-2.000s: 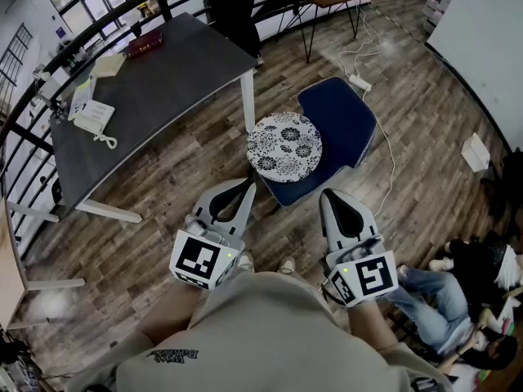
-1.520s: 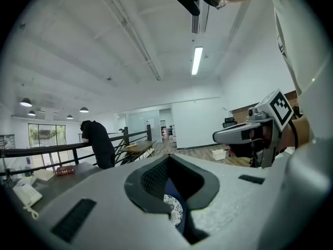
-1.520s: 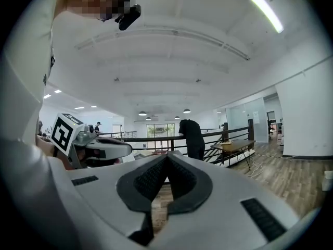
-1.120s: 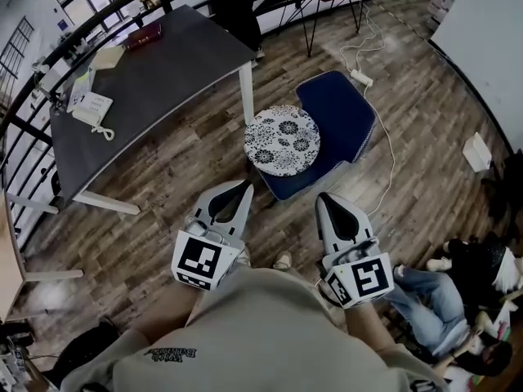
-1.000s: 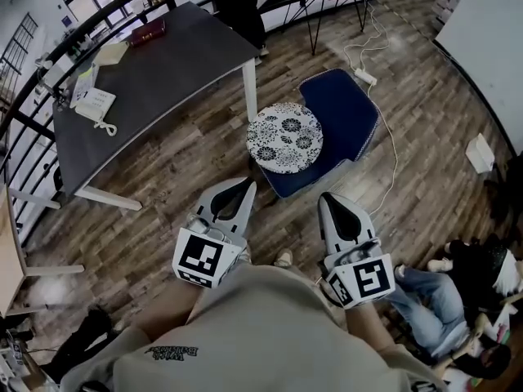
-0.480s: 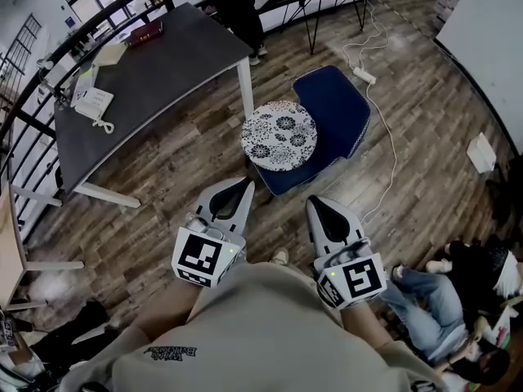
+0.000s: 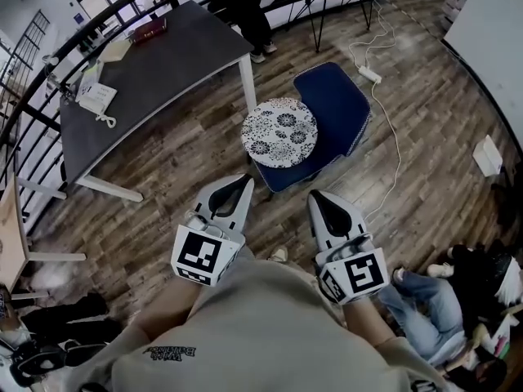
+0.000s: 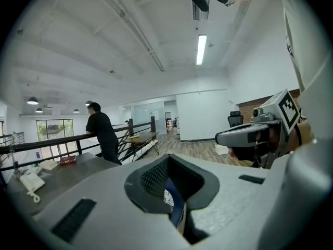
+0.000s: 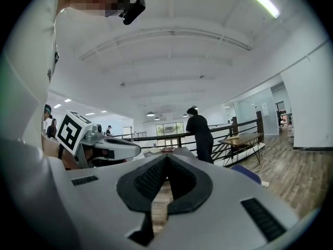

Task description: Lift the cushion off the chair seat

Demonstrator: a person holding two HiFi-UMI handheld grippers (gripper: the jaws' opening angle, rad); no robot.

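**Cushion (image 7: 280, 131):** round, white with a dark floral print. It lies flat on the near end of the blue chair (image 7: 339, 104) seat. The chair stands on the wooden floor (image 7: 433, 137), just beside the corner of a dark grey tabletop (image 7: 155, 68).

**Left gripper (image 7: 244, 181):** jaws closed tip to tip, with nothing between them. It points toward the chair, short of the seat's near edge and apart from the cushion.

**Right gripper (image 7: 315, 195):** jaws likewise closed and empty. It is held beside the left gripper, aimed at the chair and touching nothing.

**Surroundings:** a telephone (image 7: 96, 98) and a red book (image 7: 149, 29) rest on the tabletop. A person in dark clothing (image 7: 245, 6) stands beyond its far corner. A white cable (image 7: 391, 149) runs across the floor beside the chair.
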